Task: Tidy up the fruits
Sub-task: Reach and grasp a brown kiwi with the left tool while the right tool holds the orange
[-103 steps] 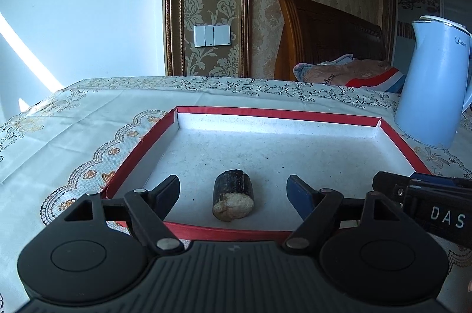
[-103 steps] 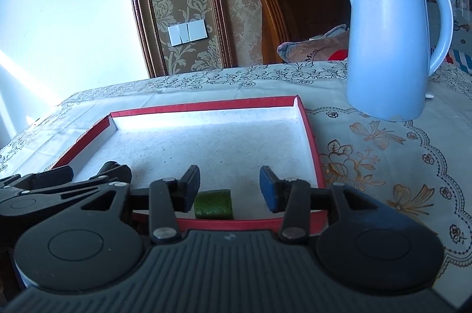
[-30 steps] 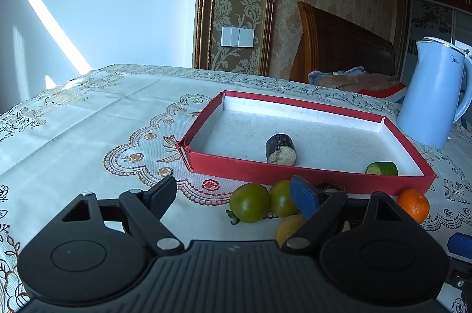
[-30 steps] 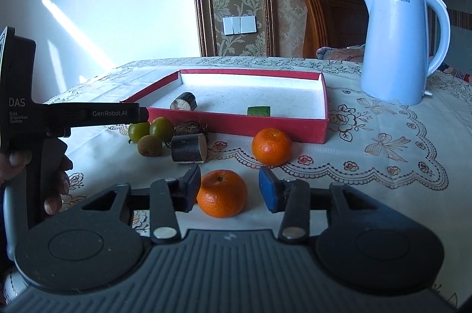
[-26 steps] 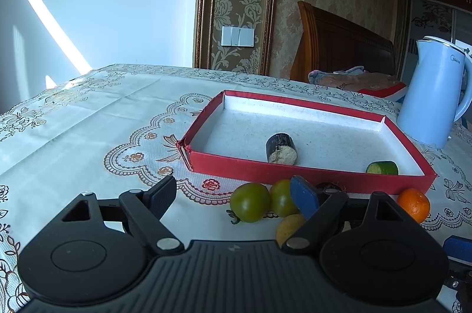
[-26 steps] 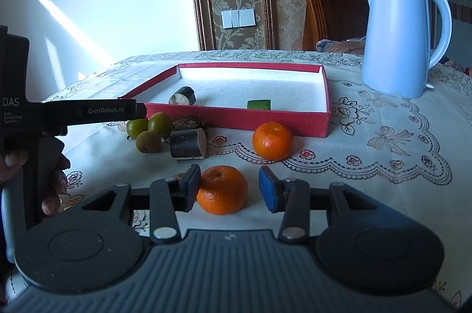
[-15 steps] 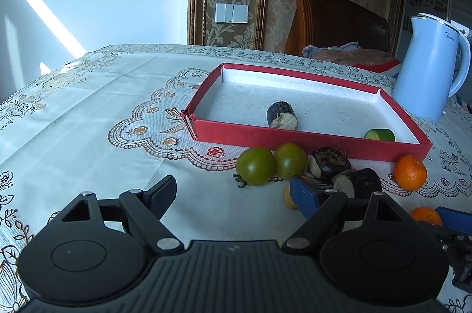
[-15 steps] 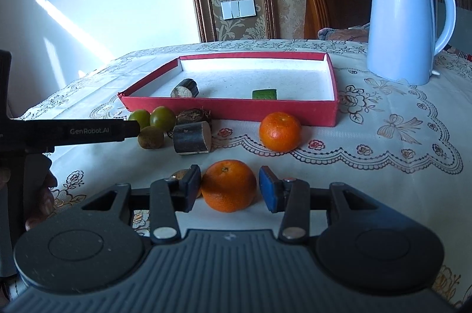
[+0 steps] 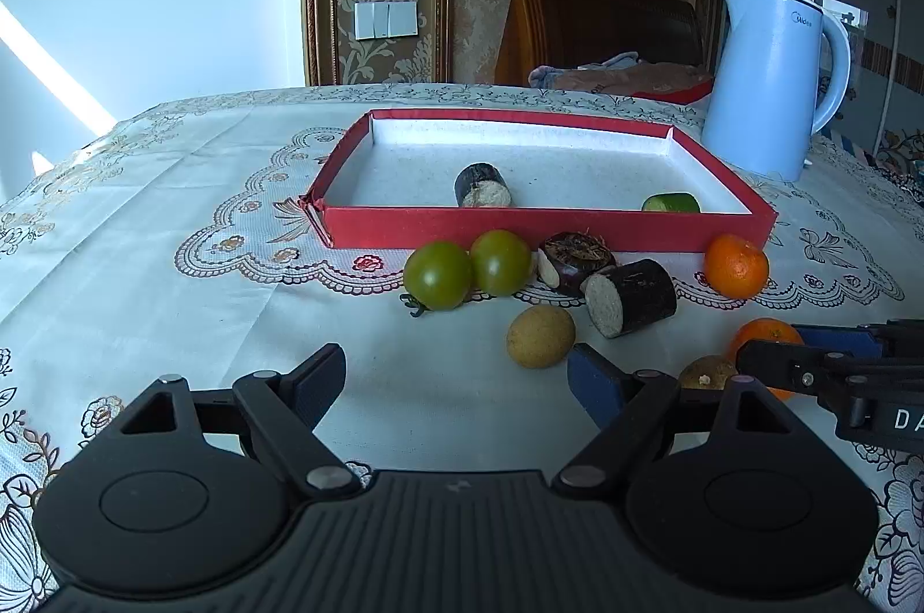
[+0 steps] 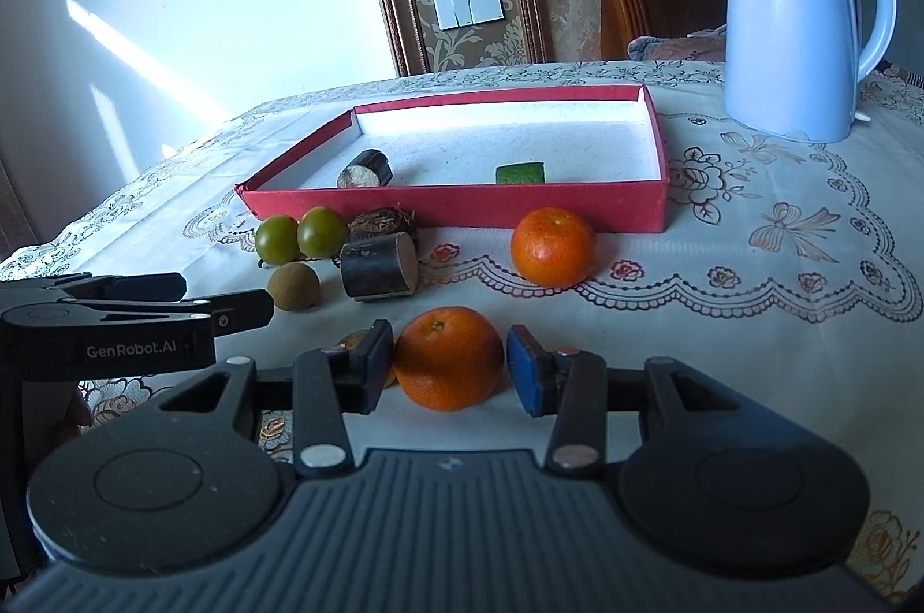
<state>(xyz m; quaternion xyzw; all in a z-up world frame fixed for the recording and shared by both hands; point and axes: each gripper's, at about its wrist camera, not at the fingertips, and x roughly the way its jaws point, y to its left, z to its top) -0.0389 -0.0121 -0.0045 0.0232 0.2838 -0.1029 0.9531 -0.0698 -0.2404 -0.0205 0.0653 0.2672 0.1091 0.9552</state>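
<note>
The right gripper [image 10: 450,367] is sitting with its jaws spread around a tangerine [image 10: 449,357] near the table's [image 10: 751,324] front edge, not quite touching it. The left gripper [image 9: 456,382], marked "GenRobot.AI", is gaping wide, holding nothing. The kettle [image 10: 791,12] is showing "Midea".

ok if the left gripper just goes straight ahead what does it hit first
Probably the left green tomato. It sits on the line between the open left gripper fingers; the brown round fruit lies just right of that line, though depth is uncertain.

Both tools pulled back from the red tray [image 9: 548,226]; right tool [image 10: 450,370] now straddles an orange [image 10: 449,357].
</note>
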